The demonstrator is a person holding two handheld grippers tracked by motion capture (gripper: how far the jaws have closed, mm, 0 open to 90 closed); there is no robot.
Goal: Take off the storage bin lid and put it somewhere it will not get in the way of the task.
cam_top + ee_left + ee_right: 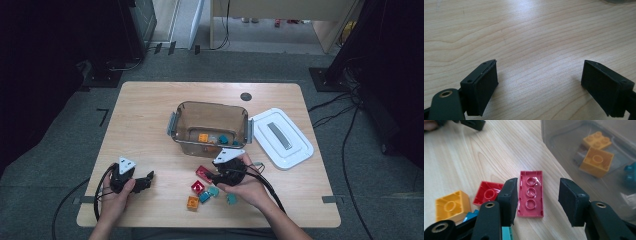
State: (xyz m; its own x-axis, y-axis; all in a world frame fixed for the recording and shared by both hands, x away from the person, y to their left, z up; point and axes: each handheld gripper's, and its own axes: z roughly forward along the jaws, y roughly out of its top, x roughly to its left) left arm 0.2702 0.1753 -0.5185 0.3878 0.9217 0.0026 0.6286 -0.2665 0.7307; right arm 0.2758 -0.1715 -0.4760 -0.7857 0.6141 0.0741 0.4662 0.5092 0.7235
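Fingers of the right gripper stand apart astride a red flat brick, lying hollow-side up on the counter, unpressed. Left gripper gapes over bare wood. Beyond, the clear bin holds orange bricks. No readable writing.

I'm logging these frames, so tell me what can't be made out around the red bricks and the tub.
- Long red brick, right gripper view: whether the right gripper pads touch it.
- Teal brick: mostly hidden behind the near jaw.
- Tub contents, high view: too small to count.
- Left gripper, left gripper view: the bricks lie outside its frame.
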